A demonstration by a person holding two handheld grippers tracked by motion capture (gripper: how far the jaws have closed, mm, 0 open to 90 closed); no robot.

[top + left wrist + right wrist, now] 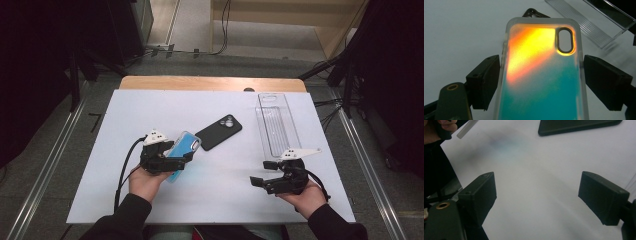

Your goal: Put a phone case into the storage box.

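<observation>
Your left gripper (176, 159), at centre left of the high view, clamps the translucent blue phone case (183, 152) by its long edges; keep it level. Right gripper (265, 173) jaws gape empty.

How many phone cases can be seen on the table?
2: a blue case held between the left tongs, and a black case lying flat just beyond it, near the table's middle.

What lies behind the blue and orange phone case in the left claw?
Past the phone case, the black case's camera-end corner shows above its top edge on the white table; the rest is covered.
</observation>
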